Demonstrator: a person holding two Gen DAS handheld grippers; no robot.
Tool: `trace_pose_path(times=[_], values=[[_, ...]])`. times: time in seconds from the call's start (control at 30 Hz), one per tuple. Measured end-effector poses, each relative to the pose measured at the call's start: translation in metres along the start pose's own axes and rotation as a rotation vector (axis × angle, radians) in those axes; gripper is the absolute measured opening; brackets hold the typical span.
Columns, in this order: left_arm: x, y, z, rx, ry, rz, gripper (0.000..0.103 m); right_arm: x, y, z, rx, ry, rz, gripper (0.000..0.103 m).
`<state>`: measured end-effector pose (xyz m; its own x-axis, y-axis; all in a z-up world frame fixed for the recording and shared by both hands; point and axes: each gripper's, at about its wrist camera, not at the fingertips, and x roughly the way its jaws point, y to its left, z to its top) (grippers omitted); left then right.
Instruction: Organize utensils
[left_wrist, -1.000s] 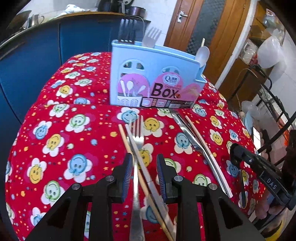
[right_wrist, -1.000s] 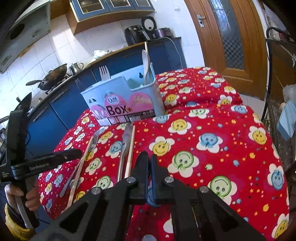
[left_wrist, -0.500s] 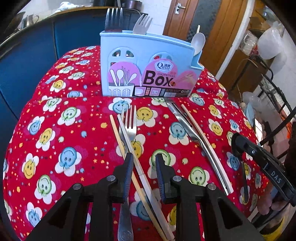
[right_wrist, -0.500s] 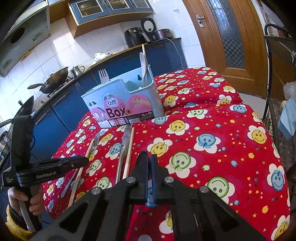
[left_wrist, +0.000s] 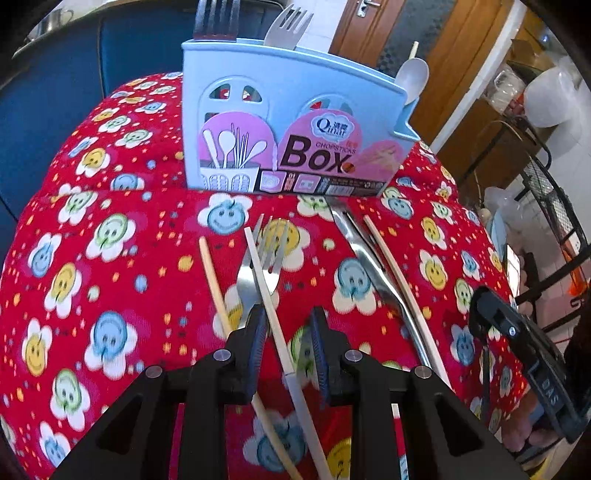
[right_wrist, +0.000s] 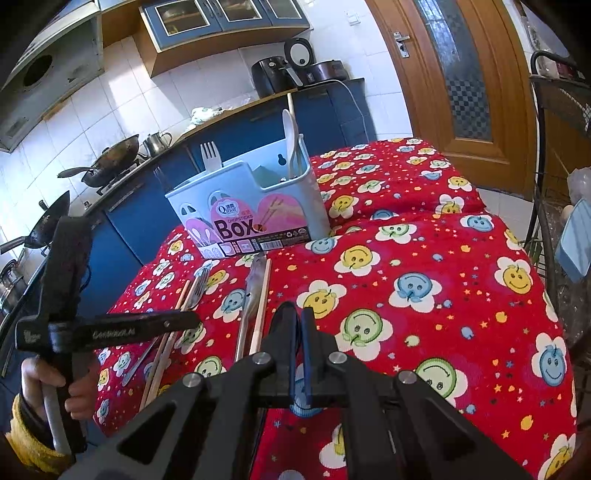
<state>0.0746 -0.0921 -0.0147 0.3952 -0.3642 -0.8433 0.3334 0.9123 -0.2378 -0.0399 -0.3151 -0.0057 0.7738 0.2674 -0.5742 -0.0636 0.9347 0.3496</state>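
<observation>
Utensils lie loose on a red smiley-flower cloth (left_wrist: 110, 295) in front of a pale blue box (left_wrist: 291, 136) labelled "Chopsticks Box", which stands upright near the far edge of the cloth. From the box rise a dark fork (left_wrist: 216, 18), a silver fork (left_wrist: 290, 26), a white spoon (left_wrist: 413, 79) and a thin stick tip just behind the spoon. On the cloth, the left gripper (left_wrist: 288, 332) hovers low with its jaws spread moderately, a clear gap between the blue-padded fingers (left_wrist: 258, 332). A pale chopstick (left_wrist: 266, 288) runs lengthwise through that gap, lying across the head of a metal fork (left_wrist: 264, 258) whose tines point toward the box; the pads flank the chopstick without visibly pressing it, and whether the left finger touches the fork's neck cannot be told. A tan chopstick (left_wrist: 214, 277) lies just left of the fork and passes under the left finger. To the right, well apart from the gripper, a long steel utensil (left_wrist: 365, 262) and another chopstick (left_wrist: 399, 280) lie side by side, nearly touching, both pointing at the box. In the right wrist view, the right gripper (right_wrist: 297, 325) hangs over the cloth near its front, its fingers almost pressed together with only a thin slit between them, holding nothing; the steel utensil (right_wrist: 251, 295) and its chopstick (right_wrist: 262, 299) lie just to its left, and the left gripper's body (right_wrist: 107, 328) shows further left above the fork (right_wrist: 197, 288).
</observation>
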Motion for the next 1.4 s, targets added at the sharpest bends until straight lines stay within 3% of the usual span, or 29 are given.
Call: trace_pose_path(times=[0.13,0.4,0.67,0.87,1.4], values=[[0.008,0.000,0.012,0.005,0.010,0.012,0.011,0.000,0.001,0.002,-0.004,-0.005,-0.001,0.004],[0.000,-0.003,0.010,0.024,-0.040,-0.051,0.004,-0.005,0.004,0.006,-0.015,-0.029,-0.003,0.004],[-0.044,-0.006,0.000,0.044,-0.187,-0.097,0.004,-0.016,0.017,0.015,-0.040,-0.089,-0.010,0.004],[-0.079,-0.005,0.005,0.049,-0.342,-0.107,0.004,-0.031,0.032,0.034,-0.076,-0.191,-0.014,0.004],[-0.102,-0.008,0.078,0.062,-0.571,-0.096,0.004,-0.010,0.065,0.102,-0.186,-0.371,-0.016,0.004]])
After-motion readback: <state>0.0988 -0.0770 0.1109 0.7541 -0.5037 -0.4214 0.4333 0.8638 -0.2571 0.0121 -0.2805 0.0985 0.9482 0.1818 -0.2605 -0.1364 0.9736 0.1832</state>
